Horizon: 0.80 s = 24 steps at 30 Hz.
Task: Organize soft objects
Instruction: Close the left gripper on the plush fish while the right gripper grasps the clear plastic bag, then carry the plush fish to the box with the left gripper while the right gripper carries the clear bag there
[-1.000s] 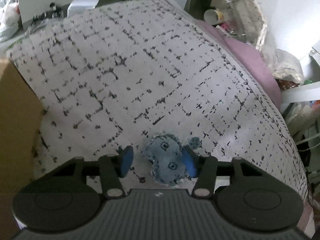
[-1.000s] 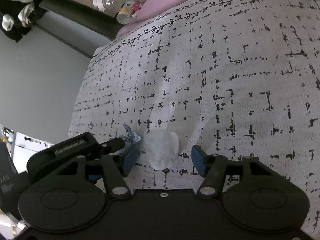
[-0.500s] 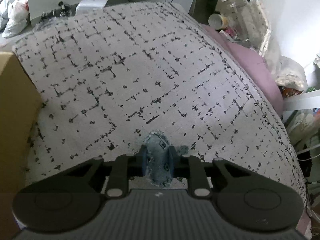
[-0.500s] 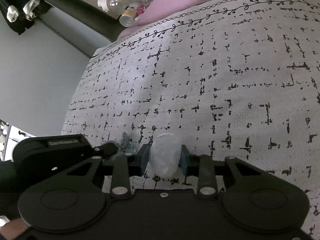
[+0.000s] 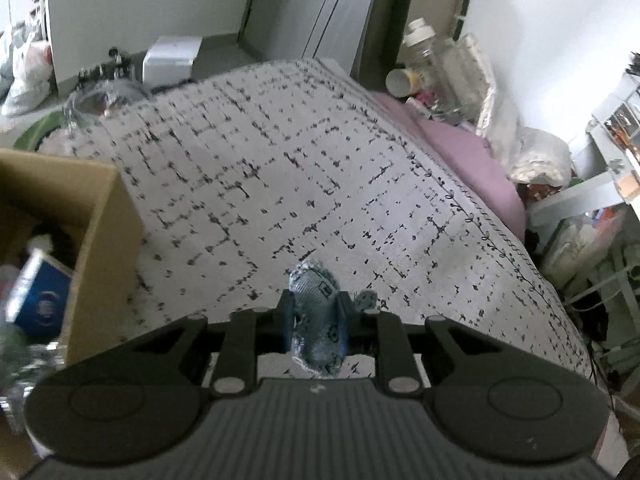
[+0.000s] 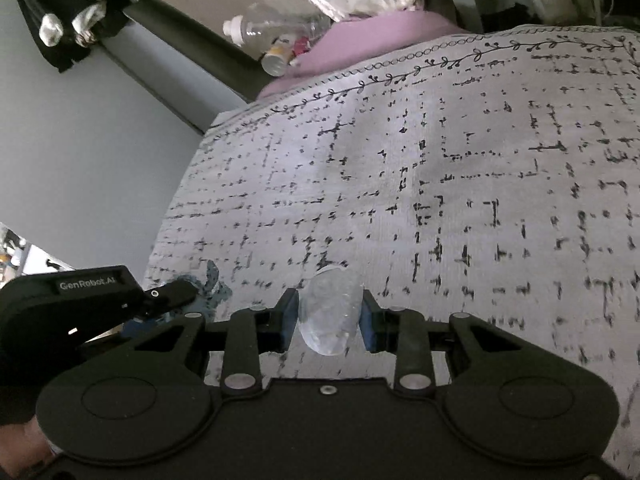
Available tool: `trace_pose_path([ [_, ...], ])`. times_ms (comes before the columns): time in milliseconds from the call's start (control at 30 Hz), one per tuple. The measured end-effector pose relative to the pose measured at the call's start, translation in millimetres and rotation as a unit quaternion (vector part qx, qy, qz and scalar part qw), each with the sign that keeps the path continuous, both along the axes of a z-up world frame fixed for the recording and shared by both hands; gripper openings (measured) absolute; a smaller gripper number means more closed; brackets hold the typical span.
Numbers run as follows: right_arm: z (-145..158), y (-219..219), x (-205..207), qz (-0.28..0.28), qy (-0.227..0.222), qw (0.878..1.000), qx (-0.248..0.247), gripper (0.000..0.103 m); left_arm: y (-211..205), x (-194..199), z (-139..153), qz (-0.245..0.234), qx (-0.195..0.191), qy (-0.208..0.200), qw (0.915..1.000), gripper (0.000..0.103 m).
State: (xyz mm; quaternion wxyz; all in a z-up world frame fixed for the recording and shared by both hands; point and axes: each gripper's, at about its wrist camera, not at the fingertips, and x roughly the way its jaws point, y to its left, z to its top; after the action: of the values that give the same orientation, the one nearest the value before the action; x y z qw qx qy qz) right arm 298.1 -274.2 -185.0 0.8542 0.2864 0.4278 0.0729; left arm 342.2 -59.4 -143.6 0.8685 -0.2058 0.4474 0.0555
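Note:
My left gripper [image 5: 315,322] is shut on a frayed blue denim soft piece [image 5: 316,324] and holds it just above the white black-patterned bedspread [image 5: 280,184]. My right gripper [image 6: 329,314] is shut on a pale white soft piece [image 6: 328,316] above the same bedspread [image 6: 440,184]. The left gripper body [image 6: 80,304] shows at the lower left of the right wrist view, with the denim piece [image 6: 212,288] peeking out beside it.
An open cardboard box [image 5: 92,216] with a blue packet [image 5: 36,292] inside stands left of the bed. A pink pillow [image 5: 472,160], bottles [image 5: 420,36] and plastic bags [image 5: 532,156] crowd the far right. A bottle [image 6: 272,28] lies beyond the bed edge.
Both grippers closed on their soft pieces, which lay between open fingers a second ago, and have lifted them off the bedspread. The left view now shows the cardboard box.

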Motion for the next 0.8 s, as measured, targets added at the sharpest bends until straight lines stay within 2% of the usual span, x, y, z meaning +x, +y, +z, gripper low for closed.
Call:
trace_pose_path([
  [267, 36, 15, -38, 0.012, -0.061, 0.997, -0.046, 0.032, 16, -38, 26, -0.002, -0.002, -0.029, 0.9996, 0.020],
  [800, 85, 40, -96, 0.021, -0.125, 0.991, -0.047, 0.032, 48, -101, 70, -0.020, 0.020, -0.075, 0.9968, 0.020],
])
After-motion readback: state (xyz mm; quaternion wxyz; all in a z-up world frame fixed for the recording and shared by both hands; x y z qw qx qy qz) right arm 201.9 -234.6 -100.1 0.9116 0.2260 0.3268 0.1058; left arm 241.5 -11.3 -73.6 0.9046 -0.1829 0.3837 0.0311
